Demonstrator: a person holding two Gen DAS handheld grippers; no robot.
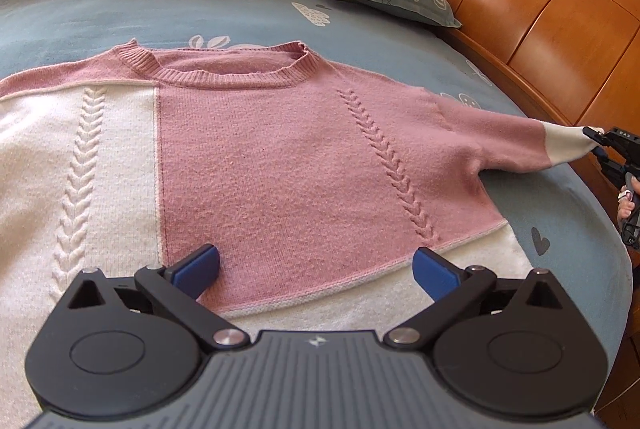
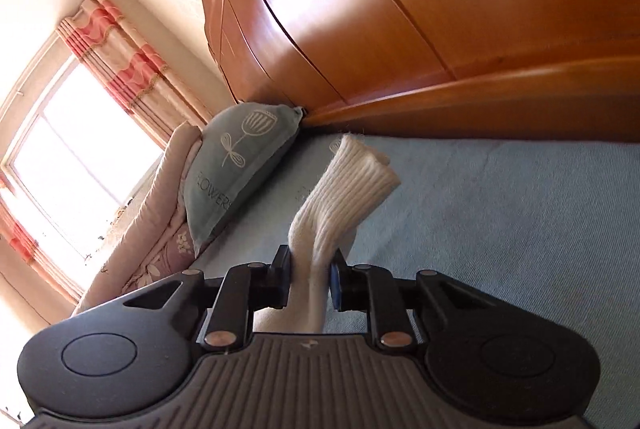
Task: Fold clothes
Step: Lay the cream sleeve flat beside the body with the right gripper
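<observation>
Sweater (image 1: pixel 280 157) lies flat, front up, on bed (image 1: pixel 560 221) | your right tool (image 2: pixel 310 279) pinches its white cuff (image 2: pixel 352 181), sleeve stretched out | left tool (image 1: pixel 316 269) gapes above hem | sleeve step; next likely carry cuff across chest.

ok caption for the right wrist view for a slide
Right hand-held gripper shut on the sweater's white ribbed cuff, held above the blue bedsheet near the wooden headboard.

Left gripper (image 1: pixel 316 271): jaws spread wide, blue pads (image 1: pixel 200 267) well apart, nothing between them, pointing toward 12 o'clock.
Right gripper (image 2: pixel 310 269): jaws pinched on the white cuff (image 2: pixel 348 189).
Hand (image 1: pixel 631 197): at 3 o'clock in the left view, gripping the right gripper's handle.
</observation>
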